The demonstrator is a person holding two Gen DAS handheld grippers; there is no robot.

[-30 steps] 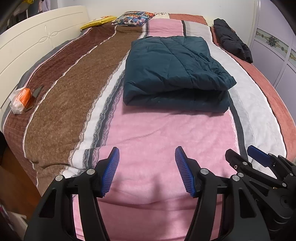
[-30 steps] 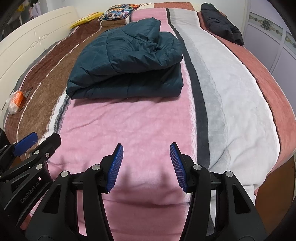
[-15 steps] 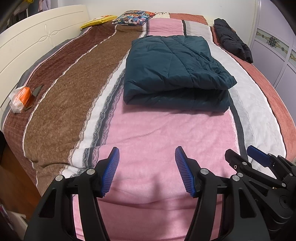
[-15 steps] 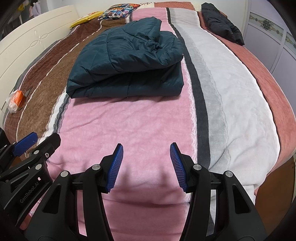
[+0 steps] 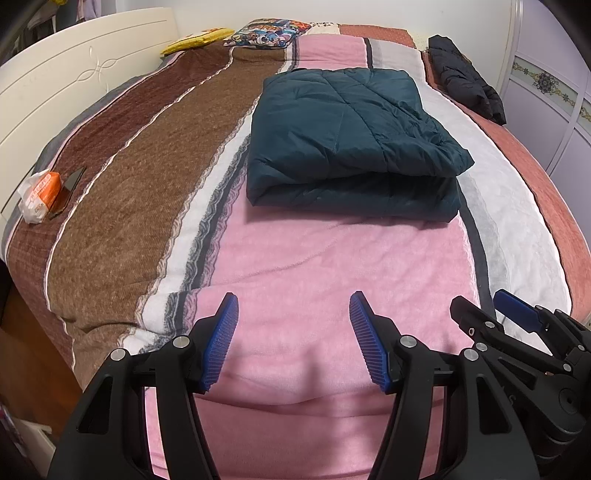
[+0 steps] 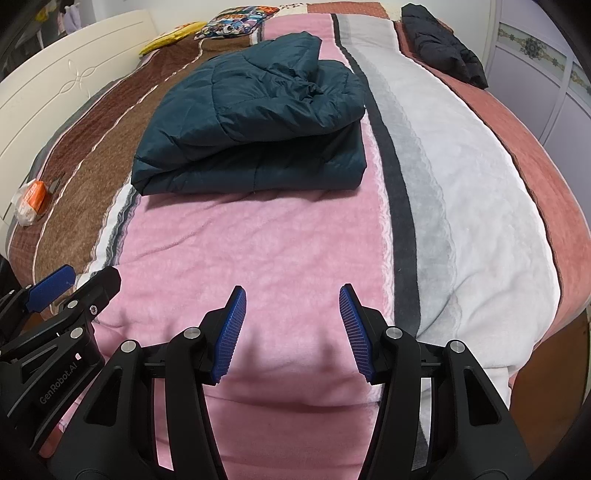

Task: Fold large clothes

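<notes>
A dark teal quilted jacket (image 5: 347, 136) lies folded in a thick rectangle on the middle of the striped bed; it also shows in the right wrist view (image 6: 255, 122). My left gripper (image 5: 293, 314) is open and empty, low over the pink stripe near the foot of the bed, well short of the jacket. My right gripper (image 6: 291, 306) is open and empty beside it, at about the same distance from the jacket. Each gripper shows at the edge of the other's view.
A black jacket (image 5: 465, 85) lies at the far right of the bed. Pillows (image 5: 266, 31) sit at the far end. An orange and white packet (image 5: 38, 192) and a dark flat item lie at the left by the white headboard (image 5: 74, 74). Lilac wardrobe doors (image 5: 546, 96) stand at right.
</notes>
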